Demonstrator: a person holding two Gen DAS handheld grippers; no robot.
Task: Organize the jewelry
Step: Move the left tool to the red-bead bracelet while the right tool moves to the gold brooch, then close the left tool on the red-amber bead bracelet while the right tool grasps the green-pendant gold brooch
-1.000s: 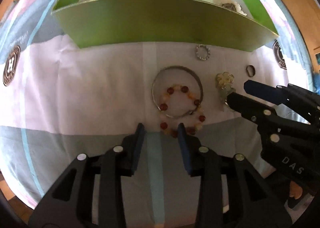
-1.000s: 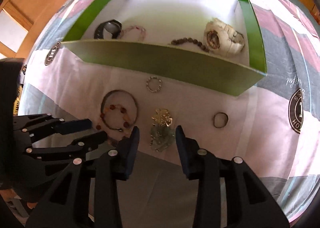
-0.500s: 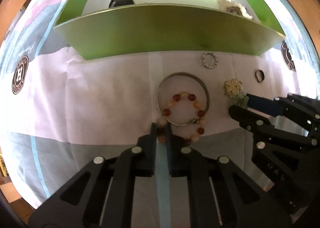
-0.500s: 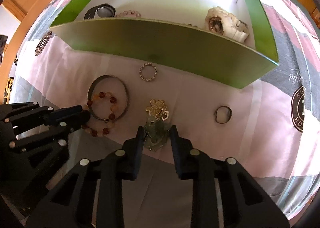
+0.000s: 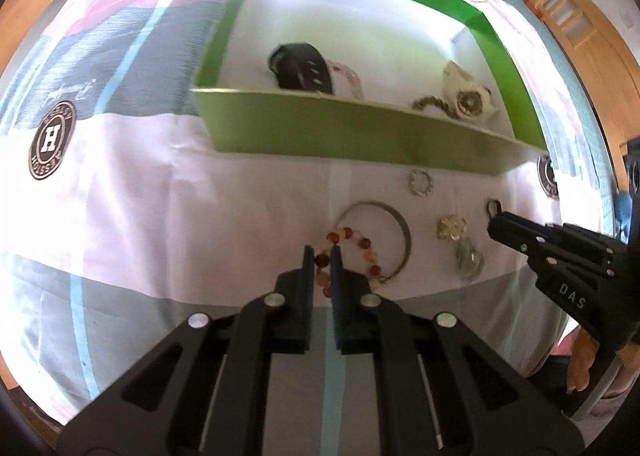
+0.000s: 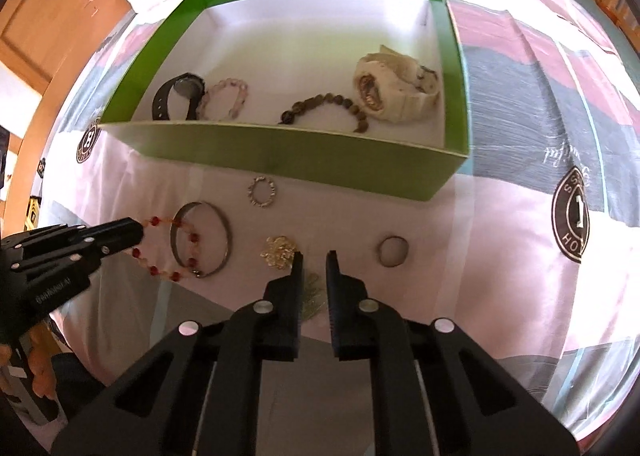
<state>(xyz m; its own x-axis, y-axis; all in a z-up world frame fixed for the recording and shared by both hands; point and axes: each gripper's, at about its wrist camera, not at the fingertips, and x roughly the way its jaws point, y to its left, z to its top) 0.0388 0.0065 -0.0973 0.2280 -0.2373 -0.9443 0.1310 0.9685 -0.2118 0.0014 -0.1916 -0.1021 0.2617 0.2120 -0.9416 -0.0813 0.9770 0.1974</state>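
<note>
With left gripper clamped on beads, lift clear of bangle toward box; right gripper slightly apart, empty.

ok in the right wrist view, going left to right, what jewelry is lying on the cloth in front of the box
red bead bracelet → metal bangle → small silver ring → gold flower charm → dark ring
</note>
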